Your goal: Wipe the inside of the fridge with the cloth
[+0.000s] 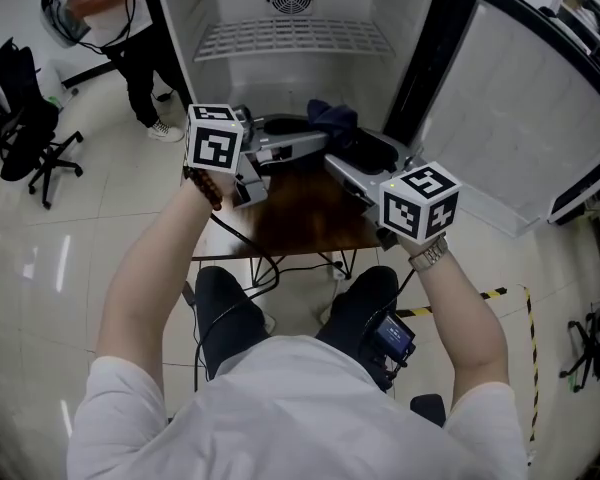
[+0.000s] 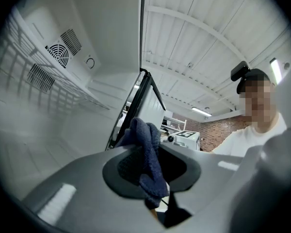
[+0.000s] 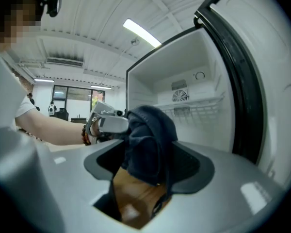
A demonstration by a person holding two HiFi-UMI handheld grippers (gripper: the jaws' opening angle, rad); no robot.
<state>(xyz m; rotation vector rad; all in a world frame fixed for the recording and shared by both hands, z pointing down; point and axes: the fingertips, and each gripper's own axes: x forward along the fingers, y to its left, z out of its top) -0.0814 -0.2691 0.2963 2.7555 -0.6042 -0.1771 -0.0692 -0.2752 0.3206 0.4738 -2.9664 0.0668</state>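
The dark blue cloth is pinched in the left tool, over the brown table's 12 o'clock edge. The right tool stands wide open around it, not pressing. The white fridge is at 12, its door at 2, and an office chair stands on the pale tiled floor at 9.
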